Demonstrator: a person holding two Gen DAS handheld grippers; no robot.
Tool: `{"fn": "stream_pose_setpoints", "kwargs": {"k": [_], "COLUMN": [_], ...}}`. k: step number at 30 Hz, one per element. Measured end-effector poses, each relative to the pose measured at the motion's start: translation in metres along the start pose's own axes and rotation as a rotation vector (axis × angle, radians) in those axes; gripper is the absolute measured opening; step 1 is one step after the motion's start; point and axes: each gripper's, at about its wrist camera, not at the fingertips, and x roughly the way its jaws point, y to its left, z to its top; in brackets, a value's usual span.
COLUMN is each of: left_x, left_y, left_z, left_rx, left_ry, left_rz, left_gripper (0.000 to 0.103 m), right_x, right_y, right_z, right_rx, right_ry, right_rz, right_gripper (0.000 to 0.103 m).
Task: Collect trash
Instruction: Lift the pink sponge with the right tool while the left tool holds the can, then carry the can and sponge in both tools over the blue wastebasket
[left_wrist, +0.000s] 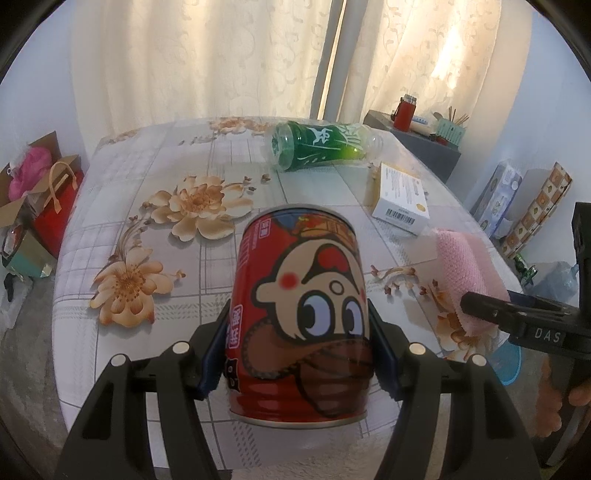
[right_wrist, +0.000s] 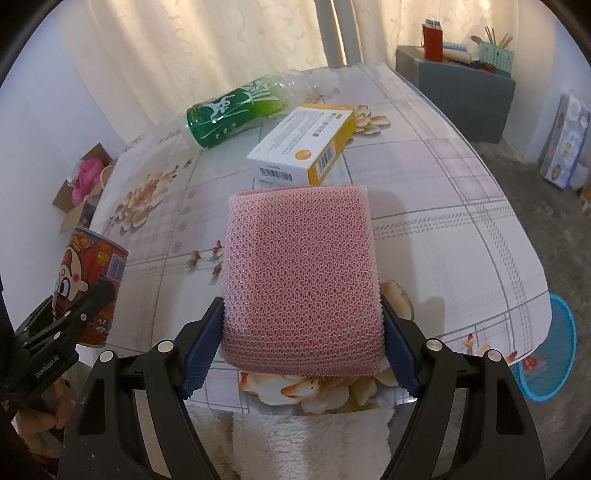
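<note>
Left gripper (left_wrist: 297, 332): clamped on red can (left_wrist: 301, 295), frame centre.
Right gripper (right_wrist: 303, 325): clamped on pink sponge (right_wrist: 301, 273), centre.
Worktop (right_wrist: 443, 206): green bottle (right_wrist: 240, 109), box (right_wrist: 303, 147) upper centre.

Soft daylight glows through the curtains (left_wrist: 207, 55) at the top; frame edges bend and darken, corners black.
</note>
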Motion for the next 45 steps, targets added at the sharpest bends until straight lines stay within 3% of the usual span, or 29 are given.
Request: {"fn": "stream_pose_setpoints", "kwargs": {"k": [13, 24, 36, 45], "left_x": [-0.023, -0.028, -0.008, 0.033], "left_y": [-0.011, -0.067, -0.198, -0.347], "left_z": [0.013, 0.033, 0.055, 0.041], "left_rx": [0.006, 0.089, 0.265, 0.450], "left_ry": [-0.060, -0.074, 0.027, 0.192], "left_rz": [-0.083, -0.204, -0.484, -0.658], "left_gripper": [0.064, 0.064, 0.064, 0.064], "right_x": [-0.025, -0.068, -0.114, -0.136], "right_y": [0.000, -0.060, -0.188, -0.302], "right_z": [-0.007, -0.024, -0.077, -0.149], "right_rx": [0.059, 0.202, 0.492, 0.777], "right_ry": [-0.056, -0.142, -0.241, -0.281], "right_rz": [0.053, 0.056, -0.046, -0.216], "right_gripper": [0.074, 0.074, 0.074, 0.074]}}
